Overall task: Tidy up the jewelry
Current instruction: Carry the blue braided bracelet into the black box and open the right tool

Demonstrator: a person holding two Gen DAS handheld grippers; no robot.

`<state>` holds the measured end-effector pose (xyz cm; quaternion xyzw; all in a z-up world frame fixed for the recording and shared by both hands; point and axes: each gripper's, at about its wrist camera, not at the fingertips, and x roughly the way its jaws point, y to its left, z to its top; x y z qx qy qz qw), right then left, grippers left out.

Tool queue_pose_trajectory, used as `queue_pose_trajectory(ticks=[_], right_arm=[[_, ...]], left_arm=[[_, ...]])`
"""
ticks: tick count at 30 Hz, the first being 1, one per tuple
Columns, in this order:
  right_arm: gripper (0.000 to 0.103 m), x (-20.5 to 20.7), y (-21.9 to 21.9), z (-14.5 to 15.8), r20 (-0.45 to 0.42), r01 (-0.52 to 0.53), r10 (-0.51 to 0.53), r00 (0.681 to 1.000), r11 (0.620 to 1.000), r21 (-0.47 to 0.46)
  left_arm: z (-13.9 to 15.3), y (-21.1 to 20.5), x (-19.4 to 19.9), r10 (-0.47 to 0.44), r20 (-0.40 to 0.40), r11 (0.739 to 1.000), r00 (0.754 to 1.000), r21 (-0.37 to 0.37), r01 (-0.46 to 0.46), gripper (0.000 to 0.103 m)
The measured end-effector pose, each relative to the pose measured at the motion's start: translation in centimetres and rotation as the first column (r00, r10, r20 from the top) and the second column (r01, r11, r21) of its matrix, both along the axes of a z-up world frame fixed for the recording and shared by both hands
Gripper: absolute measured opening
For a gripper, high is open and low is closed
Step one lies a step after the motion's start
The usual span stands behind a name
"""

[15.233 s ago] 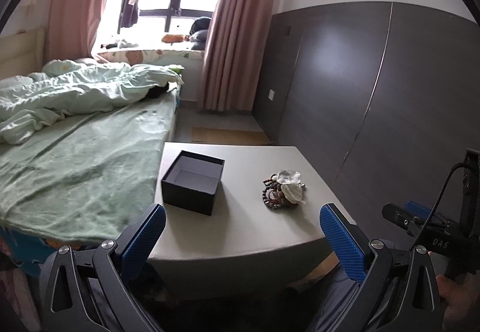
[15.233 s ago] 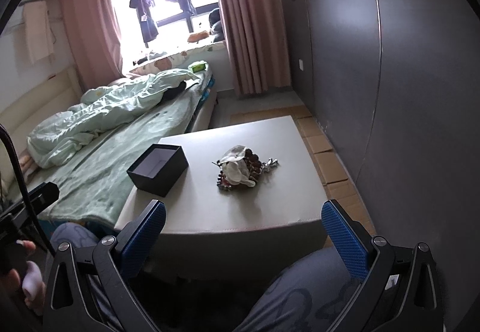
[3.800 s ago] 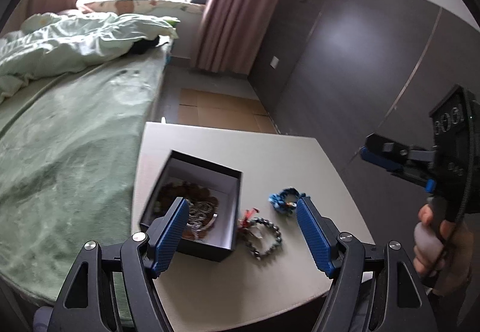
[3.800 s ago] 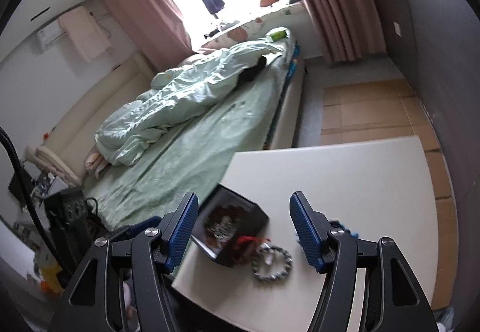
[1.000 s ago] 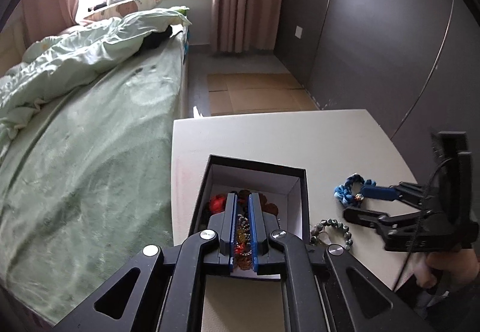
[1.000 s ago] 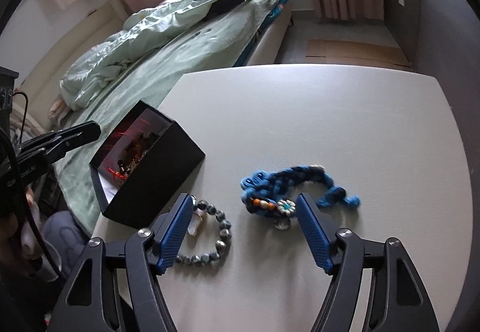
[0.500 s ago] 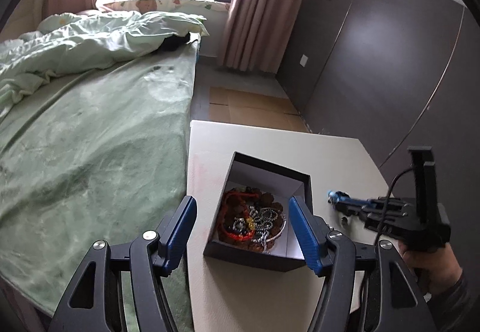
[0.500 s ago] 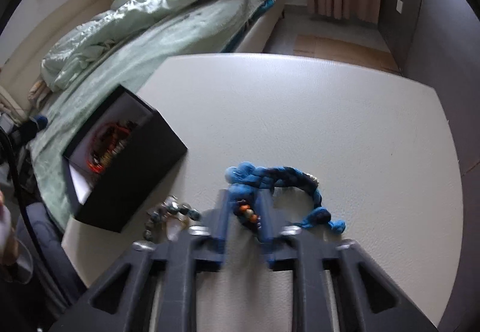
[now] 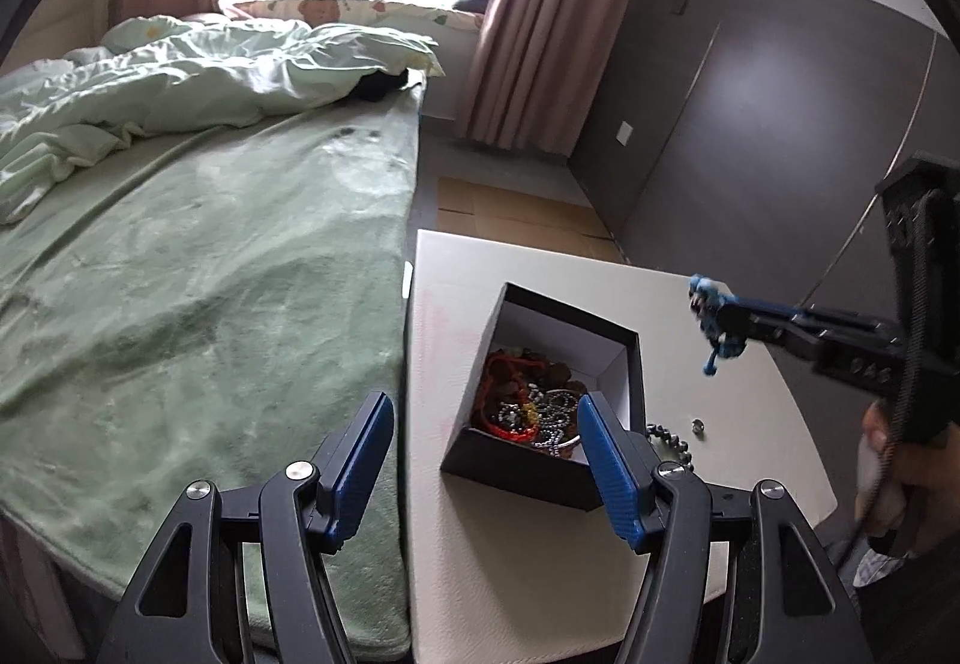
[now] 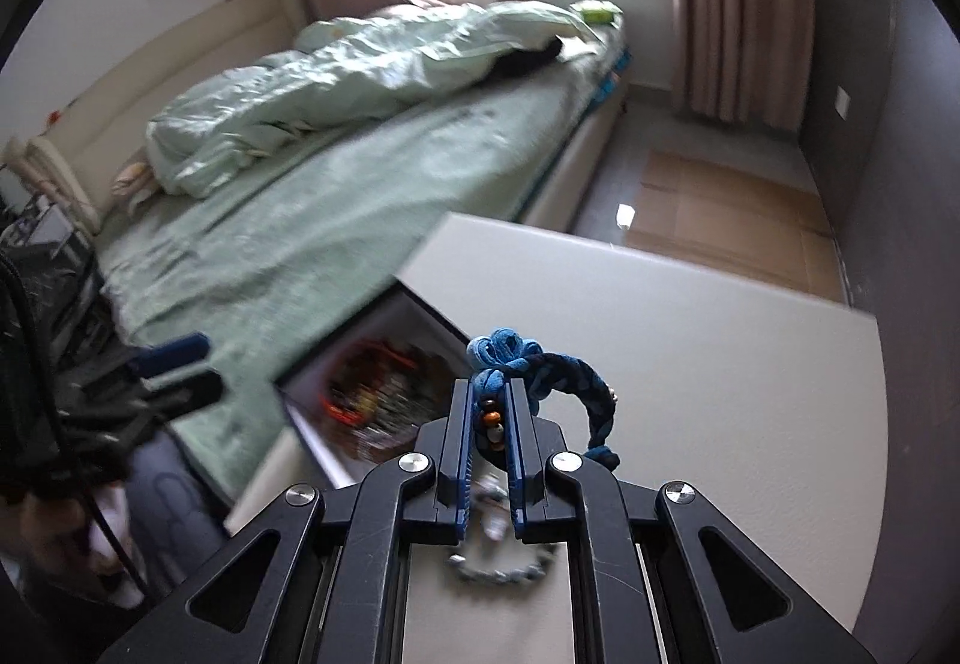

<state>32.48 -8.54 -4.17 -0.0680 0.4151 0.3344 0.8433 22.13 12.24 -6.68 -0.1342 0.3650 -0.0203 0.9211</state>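
Two views differed: only the left wrist view showed the green bed (image 9: 198,304) beside the left gripper (image 9: 483,460), its jaws apart over the black box (image 9: 606,340) of jewelry. Rightward, the right gripper (image 10: 487,394) was clamped on the blue braided bracelet (image 10: 558,370), lifted above the table (image 10: 720,340); the bead bracelet (image 10: 498,574) lay beneath. No writing was legible.

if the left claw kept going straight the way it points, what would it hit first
Most likely the open black cardboard box of jewelry: its near wall lies ahead of the open left claw, slightly toward the right finger. Depth is hard to judge, so it might meet the white tabletop first.
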Motion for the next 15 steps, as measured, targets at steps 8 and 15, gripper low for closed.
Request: queue_pose_trajectory(ticks=[8,15], right_arm=[[0.011,-1.5,3.8,2.4,0.029,-0.126,0.124,0.992,0.991,0.044],[0.016,-1.5,5.7,1.3,0.009,-0.189,0.189,0.982,0.979,0.071]], left_arm=[[0.7,1.1,-1.9,0.094,0.03,0.995,0.995,0.039,-0.095,0.087],[1.6,1.7,-3.2,0.15,0.051,0.985,0.987,0.075,-0.154,0.097]])
